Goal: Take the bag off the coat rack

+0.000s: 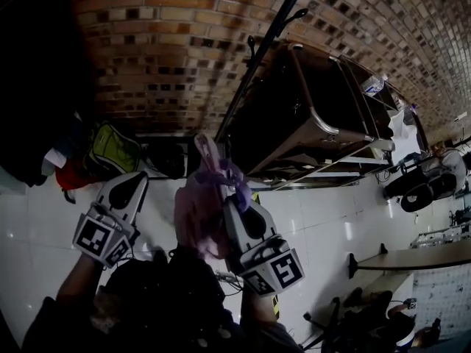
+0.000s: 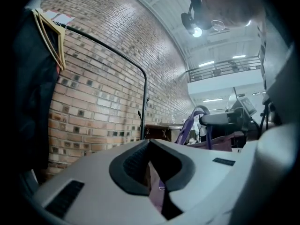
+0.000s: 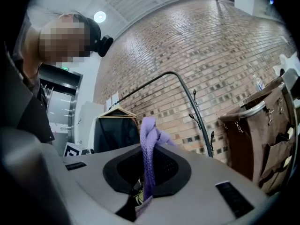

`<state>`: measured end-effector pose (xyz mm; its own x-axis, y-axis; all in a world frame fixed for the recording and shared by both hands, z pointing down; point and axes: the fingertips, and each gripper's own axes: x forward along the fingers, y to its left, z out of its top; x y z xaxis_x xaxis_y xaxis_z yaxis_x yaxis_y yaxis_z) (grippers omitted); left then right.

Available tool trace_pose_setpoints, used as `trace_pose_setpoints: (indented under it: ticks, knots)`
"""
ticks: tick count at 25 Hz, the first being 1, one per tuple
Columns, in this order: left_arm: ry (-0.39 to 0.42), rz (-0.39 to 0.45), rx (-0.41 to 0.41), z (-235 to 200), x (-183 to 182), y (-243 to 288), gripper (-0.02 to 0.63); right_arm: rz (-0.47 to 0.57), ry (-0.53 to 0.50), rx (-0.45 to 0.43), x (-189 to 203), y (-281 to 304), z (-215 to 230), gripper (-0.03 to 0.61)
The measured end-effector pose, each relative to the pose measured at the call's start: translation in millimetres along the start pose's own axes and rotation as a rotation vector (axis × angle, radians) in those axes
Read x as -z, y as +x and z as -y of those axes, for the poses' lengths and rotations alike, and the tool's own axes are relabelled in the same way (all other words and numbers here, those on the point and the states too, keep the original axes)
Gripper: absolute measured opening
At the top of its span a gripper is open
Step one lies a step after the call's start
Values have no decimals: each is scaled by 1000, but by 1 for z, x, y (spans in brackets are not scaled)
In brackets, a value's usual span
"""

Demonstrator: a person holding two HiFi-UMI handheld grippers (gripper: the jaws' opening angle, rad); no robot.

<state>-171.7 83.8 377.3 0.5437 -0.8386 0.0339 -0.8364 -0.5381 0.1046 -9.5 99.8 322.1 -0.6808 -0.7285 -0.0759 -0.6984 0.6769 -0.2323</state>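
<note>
In the head view a pink bag with purple straps hangs in front of me, clear of the black coat rack. My right gripper is shut on it. In the right gripper view the purple strap loops up out of the closed jaws of that gripper, with the rack pole behind. My left gripper hangs to the left of the bag. Its jaws are closed, and a pink strip with a purple edge sits pinched between them. Bag and strap show to its right.
A brick wall stands behind the rack. A brown canvas cart on a metal frame is right of the pole. Dark clothes and a green bag are at the left. A hanger with a dark garment hangs on the rail.
</note>
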Motion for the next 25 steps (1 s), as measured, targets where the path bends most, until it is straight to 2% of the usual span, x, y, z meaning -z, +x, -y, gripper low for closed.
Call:
trace_pose_setpoints:
  ticks: [5,13,17,25]
  knots:
    - [-6,8,23,5,-2,-43,20,-4,-18,0,4,-13,-51,35]
    - [-21,21,37,8,-12,-81,20,4,-10,-8,-6,-20,-92,35]
    - [-25,45,12,2,-15,-87,20,-16,-4,-18,3,-18,-96,35]
    - [-29,14,-14,12,-7,-82,20,-60,47,-9,27,-32,-78,35]
